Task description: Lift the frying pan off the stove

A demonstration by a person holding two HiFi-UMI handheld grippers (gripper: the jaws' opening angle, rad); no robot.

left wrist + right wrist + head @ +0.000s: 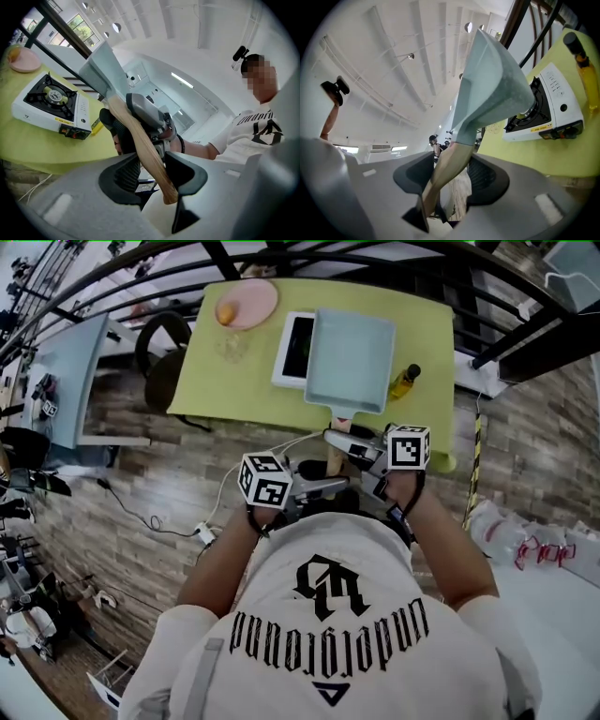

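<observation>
The square pale-blue frying pan (350, 360) hangs in the air above the white portable stove (292, 348), tilted and covering the stove's right part. Its wooden handle (335, 454) points toward me. My left gripper (326, 487) is shut on the handle's near end (149, 149). My right gripper (345, 440) is shut on the handle (449, 169) closer to the pan (491, 84). In the left gripper view the stove (50, 102) stands on the table with its burner bare, and the pan (104, 70) is raised clear of it.
The stove rests on a yellow-green table (427, 329). A pink plate (248, 304) with an orange fruit sits at the table's far left. An oil bottle (405, 381) stands right of the pan, near the table's right edge. Wooden floor and cables lie below.
</observation>
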